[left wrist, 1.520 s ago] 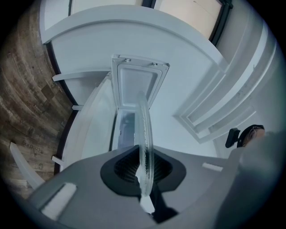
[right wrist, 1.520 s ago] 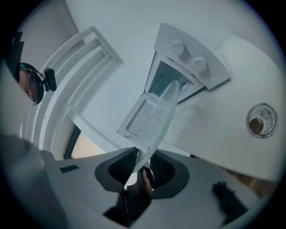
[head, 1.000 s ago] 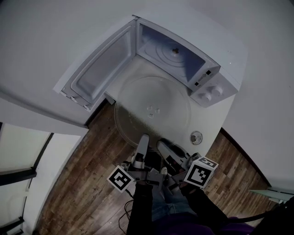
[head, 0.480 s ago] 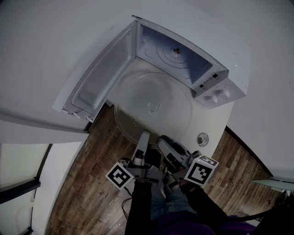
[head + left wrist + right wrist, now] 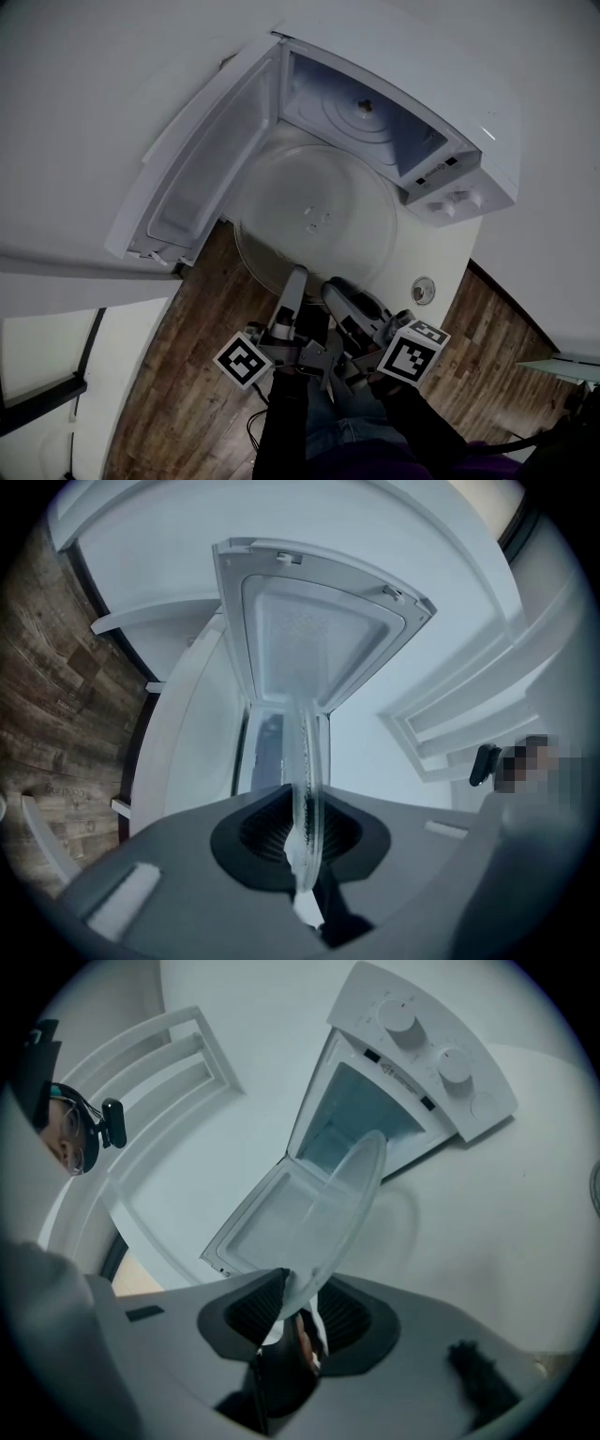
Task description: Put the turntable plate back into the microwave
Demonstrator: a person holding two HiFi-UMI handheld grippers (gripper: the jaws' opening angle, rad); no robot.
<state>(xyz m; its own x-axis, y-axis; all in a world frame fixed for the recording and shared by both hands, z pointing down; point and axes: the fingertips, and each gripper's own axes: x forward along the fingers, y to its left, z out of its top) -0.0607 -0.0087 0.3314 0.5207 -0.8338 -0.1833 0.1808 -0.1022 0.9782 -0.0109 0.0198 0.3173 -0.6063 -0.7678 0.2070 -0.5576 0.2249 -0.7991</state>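
Observation:
The round clear glass turntable plate (image 5: 314, 220) hangs level in front of the open white microwave (image 5: 469, 159), its far edge at the mouth of the cavity (image 5: 356, 112). My left gripper (image 5: 296, 278) is shut on the plate's near rim (image 5: 309, 761), which stands edge-on between the pads (image 5: 302, 832). My right gripper (image 5: 333, 291) is at the same rim just to the right. Its jaws have just been opening. The plate (image 5: 342, 1204) slants between them and leans on the left pad, with a dark gap at the other (image 5: 300, 1312).
The microwave door (image 5: 202, 159) stands swung out to the left of the plate. A small round metal disc (image 5: 424, 290) lies on the white counter (image 5: 441, 248) at the right. Wood floor (image 5: 187, 375) is below. The control knobs (image 5: 422, 1040) face me.
Both grippers have carried the plate forward, and its far edge is now closer to the cavity opening. The microwave looks nearer and larger in the head view.

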